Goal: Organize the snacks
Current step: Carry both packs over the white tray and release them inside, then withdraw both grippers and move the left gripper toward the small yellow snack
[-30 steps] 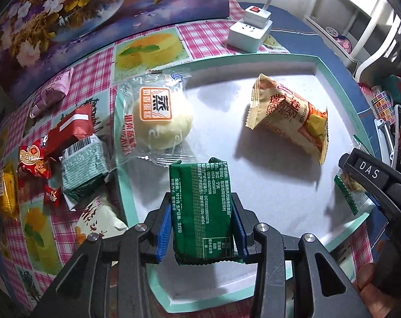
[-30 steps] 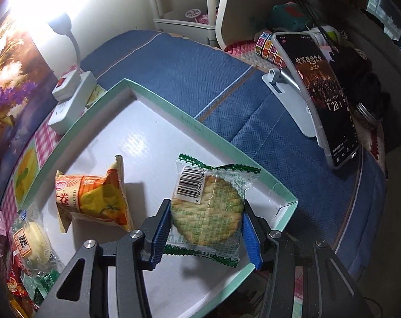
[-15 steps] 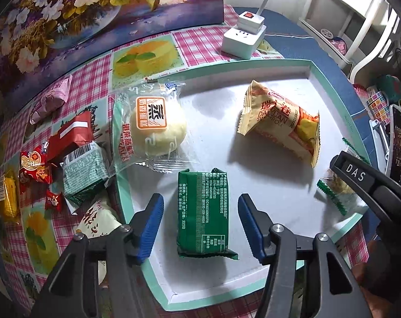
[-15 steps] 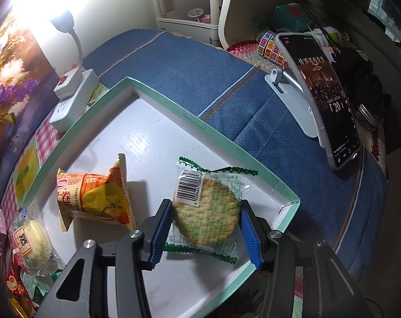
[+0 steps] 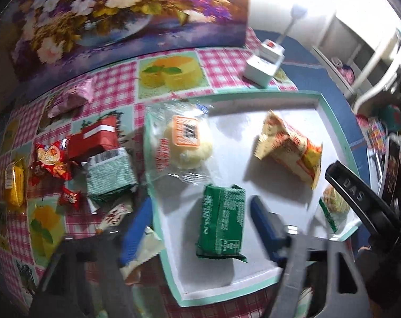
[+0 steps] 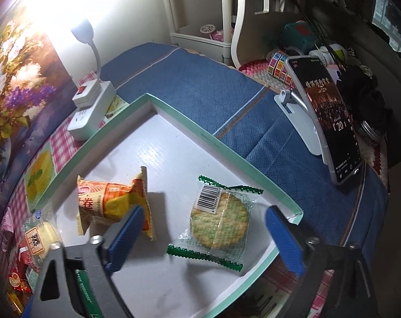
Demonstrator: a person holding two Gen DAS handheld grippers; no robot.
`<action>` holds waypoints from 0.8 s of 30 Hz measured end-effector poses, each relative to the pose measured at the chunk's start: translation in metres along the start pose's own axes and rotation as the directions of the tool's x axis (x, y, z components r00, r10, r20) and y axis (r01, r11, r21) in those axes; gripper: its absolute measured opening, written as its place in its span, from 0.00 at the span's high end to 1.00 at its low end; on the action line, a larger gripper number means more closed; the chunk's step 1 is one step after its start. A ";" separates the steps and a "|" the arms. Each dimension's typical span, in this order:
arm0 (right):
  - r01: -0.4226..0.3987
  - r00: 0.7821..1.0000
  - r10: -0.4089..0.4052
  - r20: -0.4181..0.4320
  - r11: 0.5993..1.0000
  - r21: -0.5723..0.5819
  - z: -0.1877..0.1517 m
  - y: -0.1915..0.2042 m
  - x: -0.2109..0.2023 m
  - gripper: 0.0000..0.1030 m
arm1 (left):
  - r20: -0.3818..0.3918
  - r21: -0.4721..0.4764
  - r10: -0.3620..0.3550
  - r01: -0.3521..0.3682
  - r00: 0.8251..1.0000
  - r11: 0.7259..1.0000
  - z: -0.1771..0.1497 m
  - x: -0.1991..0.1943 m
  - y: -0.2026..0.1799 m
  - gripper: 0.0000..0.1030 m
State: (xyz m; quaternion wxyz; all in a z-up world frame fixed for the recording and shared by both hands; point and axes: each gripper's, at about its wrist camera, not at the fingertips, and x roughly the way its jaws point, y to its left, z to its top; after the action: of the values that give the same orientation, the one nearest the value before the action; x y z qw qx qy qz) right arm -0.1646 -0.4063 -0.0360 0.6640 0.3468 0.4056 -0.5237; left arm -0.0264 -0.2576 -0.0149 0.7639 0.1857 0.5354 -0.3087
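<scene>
Both grippers stand with fingers spread, gripping nothing: the left gripper (image 5: 203, 228) above the green packet (image 5: 222, 222), the right gripper (image 6: 205, 238) around the cracker pack (image 6: 219, 221) without touching it. All lie in the white tray (image 6: 226, 156), largest first: bun pack (image 5: 185, 143), orange roll pack (image 6: 113, 201), green packet, cracker pack. 7 or so snacks sit on the checked tablecloth (image 5: 113, 90) beside it.

Checked tablecloth (image 5: 115, 92) under white tray (image 5: 332, 122) (loose snacks (image 5: 109, 176) alongside)
</scene>
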 end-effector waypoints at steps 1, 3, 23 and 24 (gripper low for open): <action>-0.002 1.000 0.002 0.008 1.000 -0.004 0.000 0.001 -0.002 0.00 | 0.008 -0.017 0.001 -0.001 1.000 1.000 0.001 -0.002 0.005 0.14; -0.012 1.000 0.012 0.021 1.000 -0.014 -0.001 0.004 -0.007 0.00 | 0.020 -0.059 0.008 -0.007 1.000 0.998 0.003 -0.006 0.016 0.14; -0.320 0.937 0.347 0.030 0.890 -0.325 -0.054 0.109 -0.069 0.00 | 0.074 -0.524 0.272 -0.195 0.959 0.829 -0.018 -0.046 0.190 0.02; -0.339 0.931 0.365 0.013 0.877 -0.341 -0.059 0.115 -0.072 0.00 | 0.069 -0.540 0.276 -0.197 0.959 0.818 -0.021 -0.047 0.197 0.02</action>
State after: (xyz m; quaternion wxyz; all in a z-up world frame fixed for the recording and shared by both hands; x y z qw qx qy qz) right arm -0.0714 -0.3001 0.0075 0.8122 0.2772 0.3922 -0.3311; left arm 0.0794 -0.0859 0.0123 0.8543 0.0110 0.5155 -0.0649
